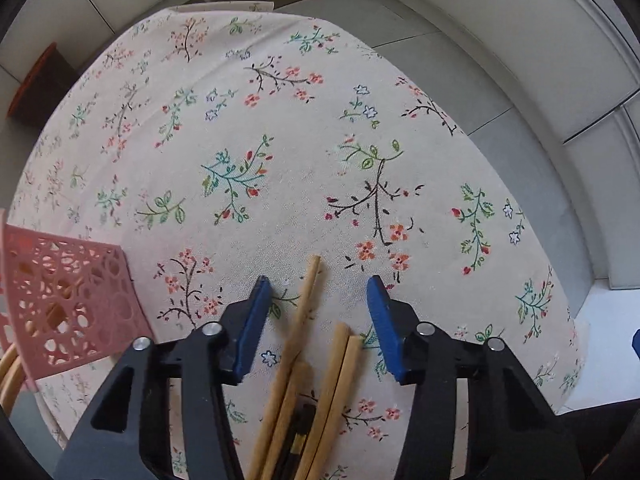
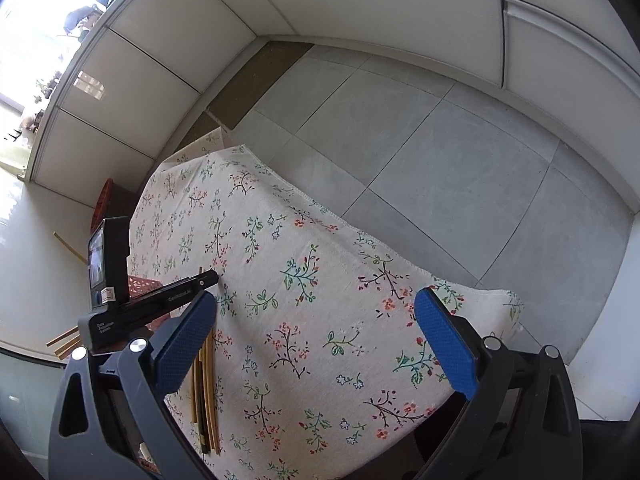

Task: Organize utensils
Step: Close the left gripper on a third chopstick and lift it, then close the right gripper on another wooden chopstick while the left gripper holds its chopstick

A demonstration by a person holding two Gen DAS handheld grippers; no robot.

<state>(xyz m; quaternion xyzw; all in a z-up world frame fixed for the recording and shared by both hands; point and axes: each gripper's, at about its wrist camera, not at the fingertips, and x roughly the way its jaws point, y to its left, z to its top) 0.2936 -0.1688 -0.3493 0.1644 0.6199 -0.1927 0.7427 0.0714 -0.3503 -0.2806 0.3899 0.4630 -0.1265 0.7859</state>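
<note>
the chopsticks (image 1: 308, 344) lie bundled on the floral tablecloth (image 1: 280, 140), between my left gripper (image 1: 318, 292) pads, which stand apart and not yet pressing. closing now may pinch several sticks or scatter them. my right gripper (image 2: 316, 332) gapes empty. the pink basket (image 1: 68, 304) at left holds sticks already, i think.

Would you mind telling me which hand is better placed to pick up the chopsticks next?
Left. Its gripper already straddles the chopsticks, fingers either side, not yet pressing. The right gripper hangs open above bare cloth, beside them.
</note>
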